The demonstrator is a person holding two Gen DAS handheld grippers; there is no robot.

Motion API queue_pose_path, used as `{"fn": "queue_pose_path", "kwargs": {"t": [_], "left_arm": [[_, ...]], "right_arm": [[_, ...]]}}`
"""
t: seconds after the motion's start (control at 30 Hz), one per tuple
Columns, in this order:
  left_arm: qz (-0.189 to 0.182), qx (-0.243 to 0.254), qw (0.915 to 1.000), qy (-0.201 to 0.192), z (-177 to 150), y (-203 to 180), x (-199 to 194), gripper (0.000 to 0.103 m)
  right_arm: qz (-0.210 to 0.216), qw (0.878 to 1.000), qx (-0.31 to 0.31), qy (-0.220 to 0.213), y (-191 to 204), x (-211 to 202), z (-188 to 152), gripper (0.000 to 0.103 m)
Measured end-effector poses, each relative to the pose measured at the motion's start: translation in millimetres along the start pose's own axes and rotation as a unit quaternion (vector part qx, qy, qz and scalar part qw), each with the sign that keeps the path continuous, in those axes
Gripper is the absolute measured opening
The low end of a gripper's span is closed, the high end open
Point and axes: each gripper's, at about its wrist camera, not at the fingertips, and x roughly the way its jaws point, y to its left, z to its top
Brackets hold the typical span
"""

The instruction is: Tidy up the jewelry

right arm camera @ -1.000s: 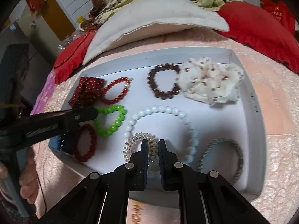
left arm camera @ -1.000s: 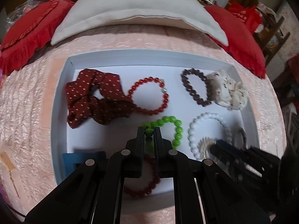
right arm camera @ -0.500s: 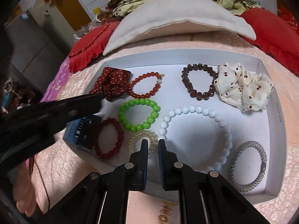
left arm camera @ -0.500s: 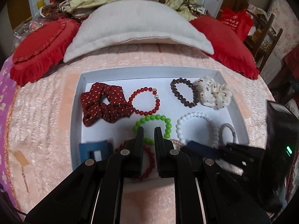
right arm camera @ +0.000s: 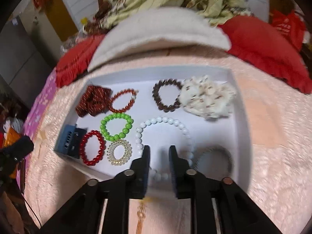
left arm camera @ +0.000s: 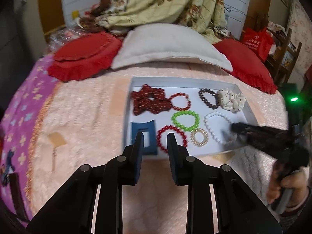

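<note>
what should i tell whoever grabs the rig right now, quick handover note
Left claw: open, empty, above the tray's near edge by the dark red bead bracelet.
Right claw: open, empty, over the white bead necklace.
Everything lies inside the white shallow tray: green bead bracelet, gold coil hair tie, blue hair claw clip, two scrunchies, other bracelets.
Done: items laid out apart.
Left: probably nothing; check spacing.
</note>
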Motion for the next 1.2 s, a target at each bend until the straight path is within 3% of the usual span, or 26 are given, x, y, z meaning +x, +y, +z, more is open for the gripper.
{"fn": "queue_pose_path", "kwargs": {"t": [0.13,0.43,0.73,0.97,1.1,1.13,1.2], "left_arm": [[0.043,-0.006,0.9985,-0.035,-19,4,-27,0.043],[0.108,-0.037,0.9912,-0.067,-73,20,-83,0.05],[0.119,-0.054,0.9882,-0.08,-111,25,-123,0.05],[0.118,-0.047,0.9853,-0.114,-125,13,-147,0.054],[0.141,-0.04,0.9757,-0.163,-133,4,-167,0.065],[0.149,-0.038,0.9728,-0.173,-133,2,-171,0.077],[0.17,-0.036,0.9634,-0.204,-136,-1,-182,0.087]], "right_arm": [[-0.013,0.999,0.005,-0.046,2,-45,-24,0.038],[-0.052,0.994,-0.022,-0.09,21,-118,-94,0.043],[-0.079,0.992,-0.004,-0.098,8,-146,-149,0.043],[-0.099,0.993,0.014,-0.067,-2,-144,-185,0.043],[-0.089,0.994,-0.006,-0.056,14,-139,-201,0.043],[-0.088,0.994,-0.009,-0.056,16,-139,-203,0.043],[-0.087,0.994,-0.018,-0.059,22,-142,-203,0.043]]}}
